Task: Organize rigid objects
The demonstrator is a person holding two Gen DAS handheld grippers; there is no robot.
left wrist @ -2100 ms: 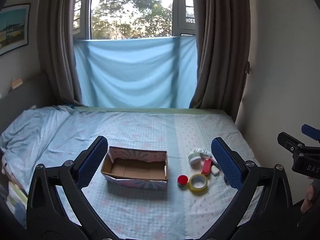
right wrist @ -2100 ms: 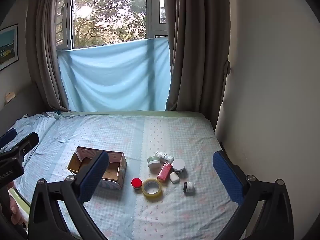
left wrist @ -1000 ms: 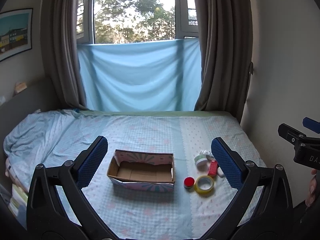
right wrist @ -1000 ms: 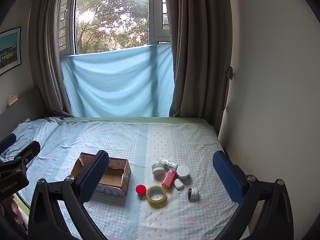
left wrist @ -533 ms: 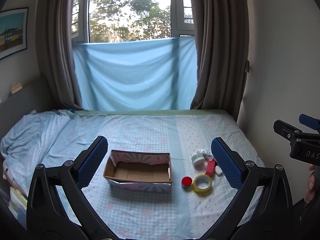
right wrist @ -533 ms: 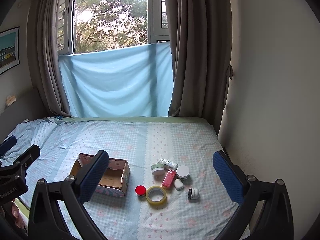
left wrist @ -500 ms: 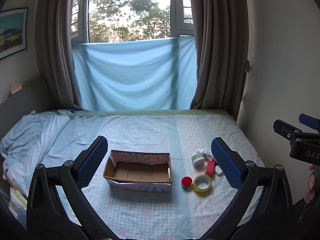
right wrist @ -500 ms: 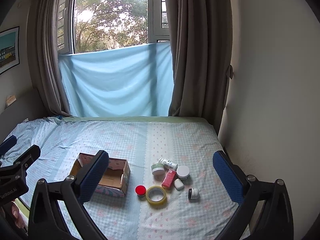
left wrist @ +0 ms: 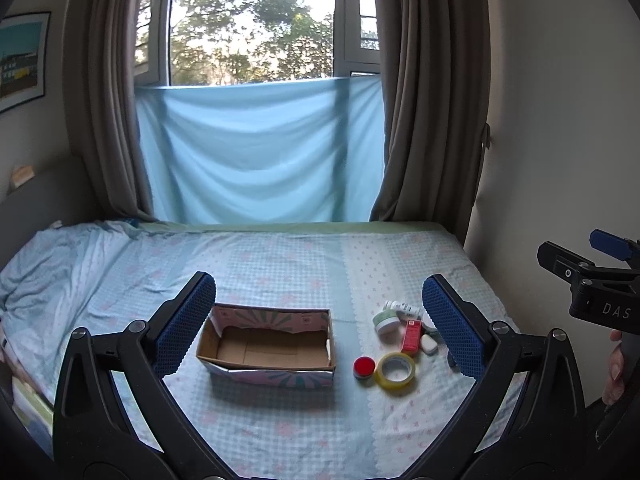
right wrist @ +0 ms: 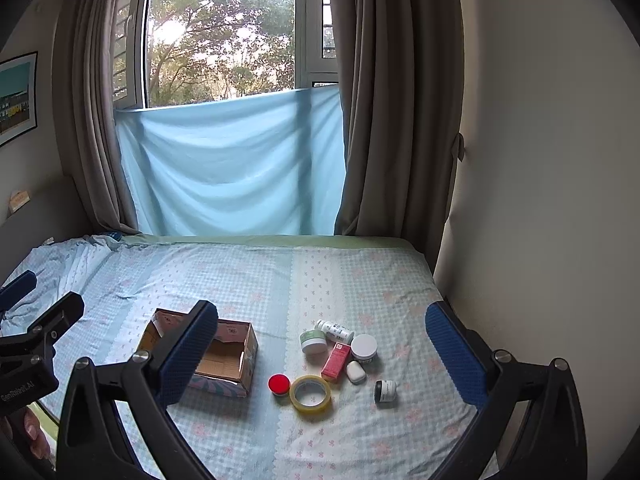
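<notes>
An open cardboard box (left wrist: pixel 268 344) (right wrist: pixel 224 360) sits on the bed, empty inside. To its right lies a cluster: a red lid (right wrist: pixel 279 384), a yellow tape roll (right wrist: pixel 310 393), a red carton (right wrist: pixel 336 361), a green-lidded jar (right wrist: pixel 313 341), a white bottle (right wrist: pixel 335 330), a white jar (right wrist: pixel 364 347), a small white piece (right wrist: pixel 355 372) and a dark jar (right wrist: pixel 385 390). My left gripper (left wrist: pixel 320 324) is open and empty, well short of the box. My right gripper (right wrist: pixel 320 356) is open and empty, well short of the cluster.
The bed (right wrist: pixel 248 280) has a light blue checked sheet, rumpled at the left (left wrist: pixel 48 264). A blue cloth (left wrist: pixel 256 152) hangs under the window between brown curtains. A wall (right wrist: pixel 540 200) runs close along the bed's right edge.
Both views have shifted only slightly, with small sways of the hand-held grippers. The box and the objects lie where they were. Both grippers stay open.
</notes>
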